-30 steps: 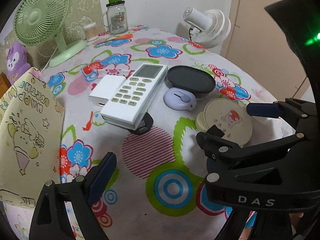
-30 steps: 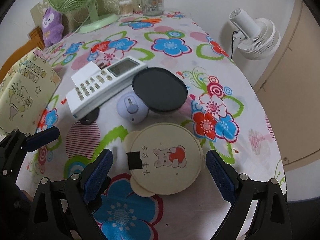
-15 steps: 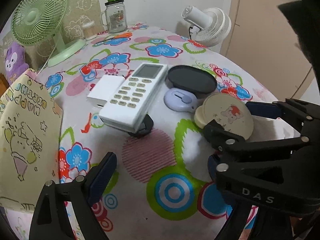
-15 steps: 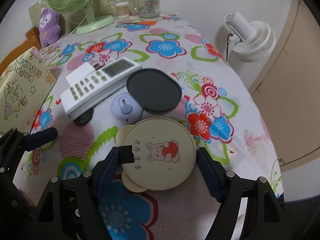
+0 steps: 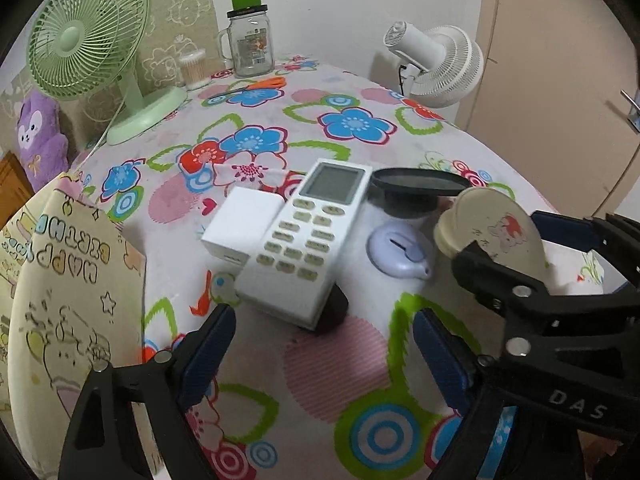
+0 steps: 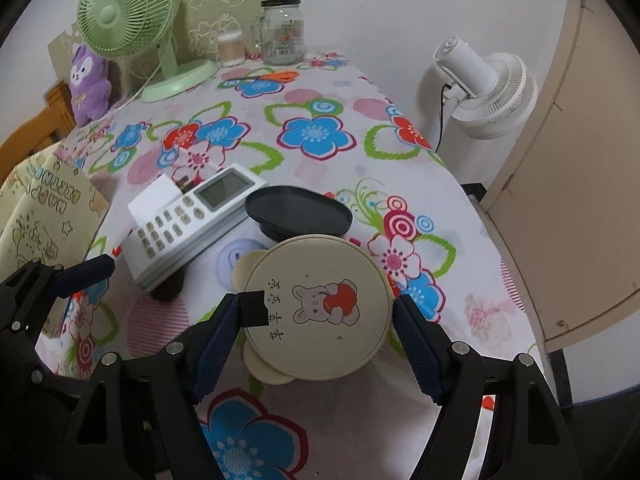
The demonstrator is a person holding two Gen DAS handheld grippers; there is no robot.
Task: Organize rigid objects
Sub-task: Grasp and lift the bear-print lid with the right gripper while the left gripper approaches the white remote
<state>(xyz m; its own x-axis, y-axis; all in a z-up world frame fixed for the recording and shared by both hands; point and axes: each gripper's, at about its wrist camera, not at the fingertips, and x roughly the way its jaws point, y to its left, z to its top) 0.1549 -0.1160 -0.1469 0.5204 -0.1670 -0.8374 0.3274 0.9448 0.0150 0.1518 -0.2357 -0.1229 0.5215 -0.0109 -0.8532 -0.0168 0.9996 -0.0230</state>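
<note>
My right gripper (image 6: 318, 316) is shut on a round cream disc with bear ears and a rabbit picture (image 6: 320, 280). The disc is lifted and tilted off the floral tablecloth (image 6: 320, 136); in the left wrist view it (image 5: 492, 220) stands up between the right gripper's fingers (image 5: 480, 264). My left gripper (image 5: 324, 340) is open over the cloth with nothing between its fingers, just short of a white remote control (image 5: 312, 240). The remote rests on a white box (image 5: 240, 224) and a small black object (image 5: 334, 312). A lilac round gadget (image 5: 400, 248) and a black oval dish (image 5: 416, 184) lie beside it.
A green desk fan (image 5: 84, 36), a glass jar with a green top (image 5: 250, 44), a cotton-swab tub (image 5: 194, 68) and orange scissors (image 5: 264, 82) stand at the back. A white fan (image 5: 440, 64) is off the table's right edge. A yellow paper bag (image 5: 60, 300) fills the left.
The right gripper closed on the cream disc and raised it, tilting it off the cloth. The left gripper moved forward toward the remote, still open.
</note>
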